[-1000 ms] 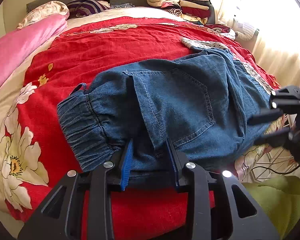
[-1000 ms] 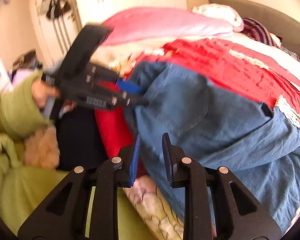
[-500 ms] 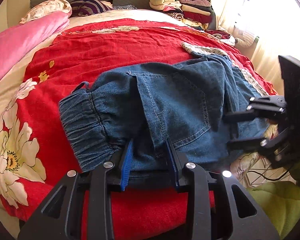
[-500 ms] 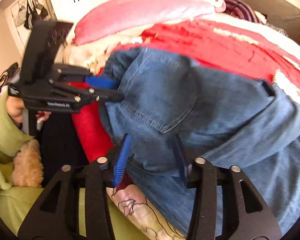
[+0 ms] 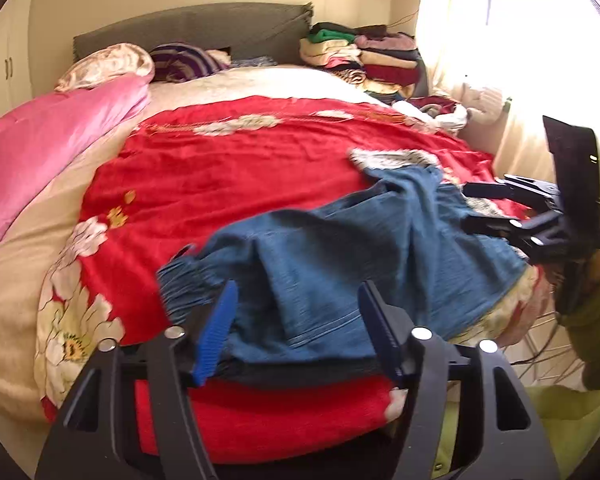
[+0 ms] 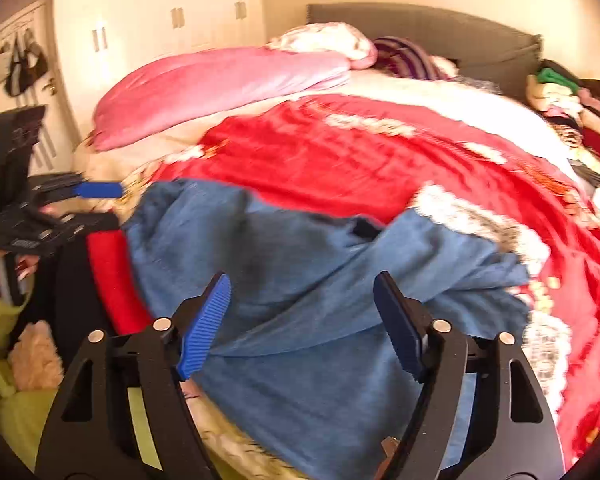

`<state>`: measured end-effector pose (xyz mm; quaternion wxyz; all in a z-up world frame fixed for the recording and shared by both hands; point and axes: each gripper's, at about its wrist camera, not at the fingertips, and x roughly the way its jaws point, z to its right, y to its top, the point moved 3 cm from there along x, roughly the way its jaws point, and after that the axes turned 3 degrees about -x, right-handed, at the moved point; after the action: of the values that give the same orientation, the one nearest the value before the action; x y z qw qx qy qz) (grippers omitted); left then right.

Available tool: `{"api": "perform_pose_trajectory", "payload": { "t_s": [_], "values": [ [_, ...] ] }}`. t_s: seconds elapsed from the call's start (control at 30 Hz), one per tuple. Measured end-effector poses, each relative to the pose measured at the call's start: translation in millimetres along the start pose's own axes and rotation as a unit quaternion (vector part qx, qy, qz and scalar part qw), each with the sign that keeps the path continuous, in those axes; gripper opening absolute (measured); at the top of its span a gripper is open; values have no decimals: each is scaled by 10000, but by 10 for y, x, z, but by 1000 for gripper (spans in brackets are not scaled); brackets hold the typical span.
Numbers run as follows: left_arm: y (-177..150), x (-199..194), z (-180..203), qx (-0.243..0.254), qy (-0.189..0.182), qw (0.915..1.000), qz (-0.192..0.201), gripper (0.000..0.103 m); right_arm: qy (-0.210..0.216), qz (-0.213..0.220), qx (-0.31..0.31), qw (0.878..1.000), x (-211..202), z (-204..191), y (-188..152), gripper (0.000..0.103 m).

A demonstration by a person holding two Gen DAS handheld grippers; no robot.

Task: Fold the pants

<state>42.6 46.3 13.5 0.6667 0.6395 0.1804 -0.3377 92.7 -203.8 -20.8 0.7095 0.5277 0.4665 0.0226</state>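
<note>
Bedroom, one bed with red floral quilt (image 5: 228, 184): one pair blue denim pants (image 5: 340, 264) at quilt's near edge; left gripper (image 5: 300, 328) and right gripper (image 6: 300, 320) both spread wide, empty.

No writing, brand, number or sign can be read in either view. The only candidate is a pale mark on the side of the left gripper (image 6: 76, 204), seen from the right wrist camera at the left edge, just beside the blue pants (image 6: 320, 280); it is too blurred and too small to make out any letters. The pants themselves show no readable tag or label in either view. The red bedspread (image 5: 228, 184) under the pants carries only flower patterns, no lettering.
</note>
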Motion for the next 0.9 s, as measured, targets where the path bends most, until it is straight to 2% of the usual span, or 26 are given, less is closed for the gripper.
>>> {"api": "perform_pose_trajectory", "payload": {
  "t_s": [0.1, 0.2, 0.37, 0.53, 0.67, 0.8, 0.87, 0.9],
  "values": [
    [43, 74, 130, 17, -271, 9996, -95, 64, -257, 122, 289, 9992, -61, 194, 61, 72],
    [39, 207, 307, 45, -506, 9984, -237, 73, -444, 186, 485, 9977, -122, 406, 116, 77],
    [0, 552, 662, 26, -1178, 9909, -645, 73, -728, 295, 505, 9956, -88, 654, 369, 82],
    [7, 907, 811, -280, -1492, 9837, -962, 73, -888, 221, 545, 9943, 158, 878, 696, 87],
    [33, 1170, 923, -347, -1573, 9804, -1133, 71, -932, -435, 374, 9940, 676, 990, 855, 88],
    [44, 1403, 1016, -404, -1586, 9788, -1235, 71, -1017, -1063, 413, 9883, 1228, 1097, 863, 88],
    [35, 1476, 1022, -469, -1550, 9789, -1244, 62, -1033, -1288, 342, 9857, 1449, 1132, 834, 88],
    [33, 1496, 1026, -485, -1549, 9792, -1221, 53, -1030, -1360, 335, 9848, 1526, 1126, 826, 88]
  ]
}}
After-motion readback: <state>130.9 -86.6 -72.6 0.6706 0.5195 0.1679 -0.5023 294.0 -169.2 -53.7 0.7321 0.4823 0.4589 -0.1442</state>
